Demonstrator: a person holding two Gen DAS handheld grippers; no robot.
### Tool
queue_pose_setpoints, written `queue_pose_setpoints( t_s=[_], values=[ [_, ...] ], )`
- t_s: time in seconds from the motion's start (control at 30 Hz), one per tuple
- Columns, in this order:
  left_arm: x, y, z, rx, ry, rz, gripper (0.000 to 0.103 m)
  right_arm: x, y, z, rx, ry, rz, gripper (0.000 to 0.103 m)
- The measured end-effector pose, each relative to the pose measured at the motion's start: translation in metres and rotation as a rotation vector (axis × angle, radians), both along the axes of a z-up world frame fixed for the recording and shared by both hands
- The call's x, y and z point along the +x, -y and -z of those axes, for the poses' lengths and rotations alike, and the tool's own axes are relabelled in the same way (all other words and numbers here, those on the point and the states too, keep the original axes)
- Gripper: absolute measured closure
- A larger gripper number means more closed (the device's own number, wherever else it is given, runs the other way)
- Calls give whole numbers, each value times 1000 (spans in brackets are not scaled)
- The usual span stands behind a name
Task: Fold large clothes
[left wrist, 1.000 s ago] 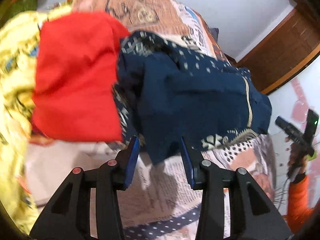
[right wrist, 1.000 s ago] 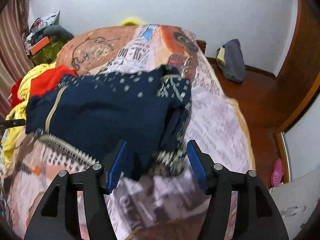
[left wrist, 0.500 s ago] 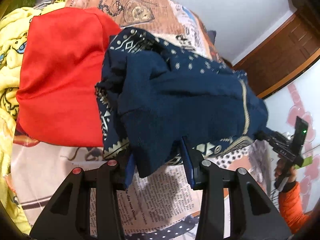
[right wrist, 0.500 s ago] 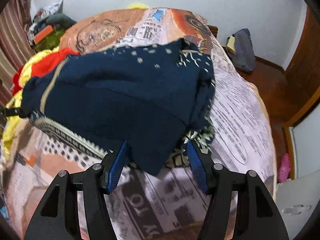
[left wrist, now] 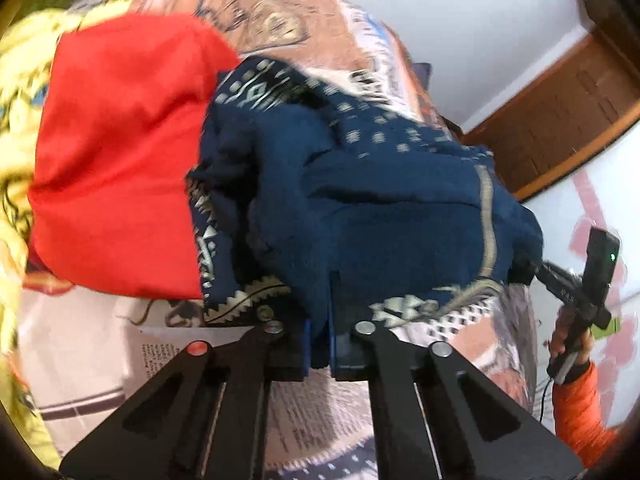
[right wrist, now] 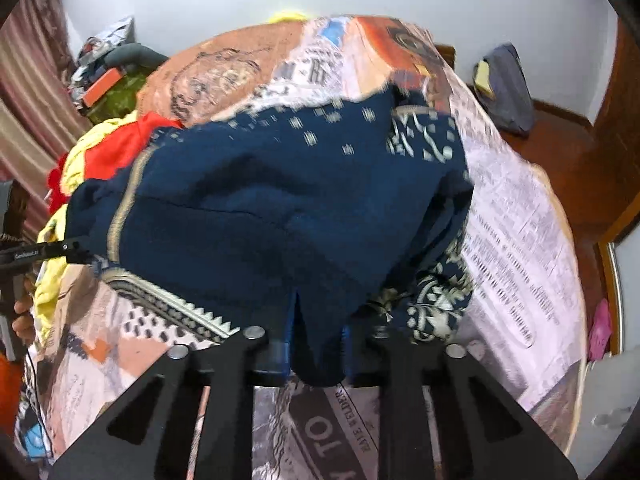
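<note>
The left gripper sat at the bottom middle of its view, pinched narrow on a hanging edge of the blue garment. The right gripper sat at the bottom middle of its own view, squeezed on another edge of the same blue garment. The garment was dark blue with pale dots and zigzag trim, and it filled the middle of both views in a bunched heap on the bed. To its left in the left view, a red cloth touched it, with a yellow cloth at the far left edge. In the right view the red cloth and yellow cloth showed at the left. The bed cover had newspaper print.
</note>
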State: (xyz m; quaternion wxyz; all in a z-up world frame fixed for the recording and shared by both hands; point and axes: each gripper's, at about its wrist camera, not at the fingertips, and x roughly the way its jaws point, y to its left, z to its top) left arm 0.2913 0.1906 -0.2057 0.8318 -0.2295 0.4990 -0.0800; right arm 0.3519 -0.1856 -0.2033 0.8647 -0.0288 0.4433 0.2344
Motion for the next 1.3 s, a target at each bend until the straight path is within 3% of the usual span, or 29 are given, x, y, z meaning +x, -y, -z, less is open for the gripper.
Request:
queue_pose_setpoints(
  t_s=[0.1, 0.33, 0.6, 0.93, 1.0, 1.07, 1.1, 1.3],
  values=[
    [-1, 0, -29, 19, 69, 4, 99, 0, 2, -19, 16, 40, -11, 90],
    [20, -10, -76, 55, 196, -30, 99, 20, 6, -44, 82, 42, -16, 91],
    [31, -7, -81, 62, 218, -25, 99, 19, 23, -30, 114, -55, -5, 91],
    [15, 10, -84, 110, 226, 6, 99, -6, 32, -54, 24, 59, 14, 93],
    [12, 11, -83, 111, 221, 5, 99, -3, 28, -47, -8, 53, 19, 86],
    [10, 12, -82, 120, 213, 10, 99, 0, 25, -35, -38, 30, 34, 52],
    [9, 13, -81, 126, 211, 13, 99, 0, 25, -28, -31, 25, 41, 47],
    [5, 20, -71, 169, 188, 31, 99, 8, 22, 4, 40, -51, 57, 46]
  ],
)
